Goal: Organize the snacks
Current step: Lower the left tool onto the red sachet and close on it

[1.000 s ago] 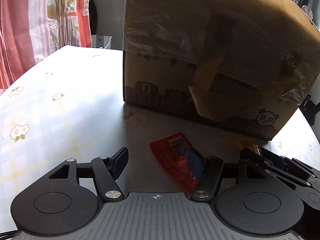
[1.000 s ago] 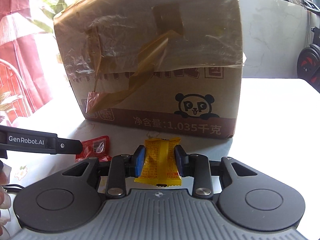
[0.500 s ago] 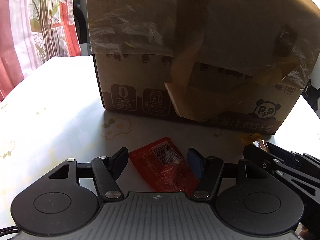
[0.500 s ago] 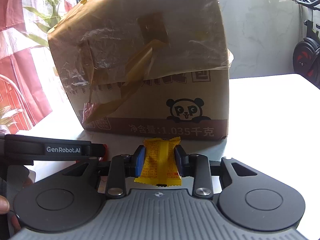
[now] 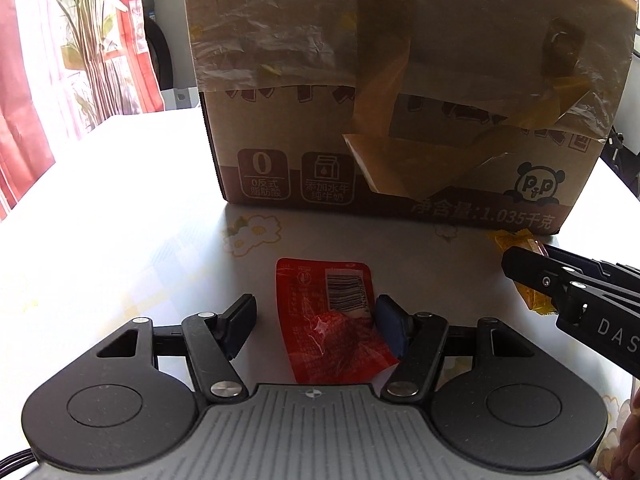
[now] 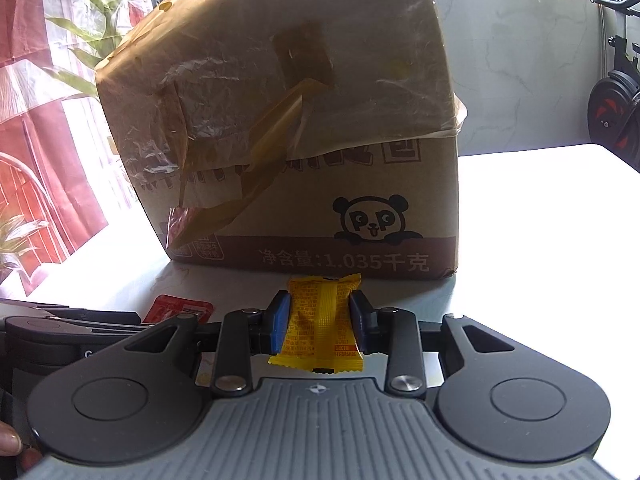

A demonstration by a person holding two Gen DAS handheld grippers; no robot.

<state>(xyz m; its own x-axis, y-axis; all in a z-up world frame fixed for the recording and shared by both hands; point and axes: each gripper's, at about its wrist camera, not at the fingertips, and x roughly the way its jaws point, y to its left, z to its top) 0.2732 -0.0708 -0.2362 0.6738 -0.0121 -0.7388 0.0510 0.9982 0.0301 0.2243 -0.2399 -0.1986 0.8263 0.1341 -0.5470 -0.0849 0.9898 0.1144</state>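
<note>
A red snack packet [image 5: 332, 320] lies flat on the table between the fingers of my left gripper [image 5: 316, 320]. The jaws are wide open; the right pad touches the packet's edge, the left pad stands apart. My right gripper [image 6: 320, 320] is shut on a yellow snack packet [image 6: 320, 320] and holds it just in front of the cardboard box [image 6: 300, 140]. The yellow packet also shows in the left wrist view [image 5: 520, 248], beside the right gripper's arm. The red packet shows in the right wrist view [image 6: 180, 306].
The tall taped cardboard box [image 5: 400, 100] with a panda logo stands on the floral tablecloth [image 5: 120, 220] right ahead of both grippers. Red curtains and a plant [image 5: 80, 40] are at the left. An exercise bike [image 6: 616, 112] stands at the right beyond the table.
My left gripper has shifted right, so the red packet now lies between its open fingers. The right gripper has held the yellow packet steady and moved slightly closer to the box.
</note>
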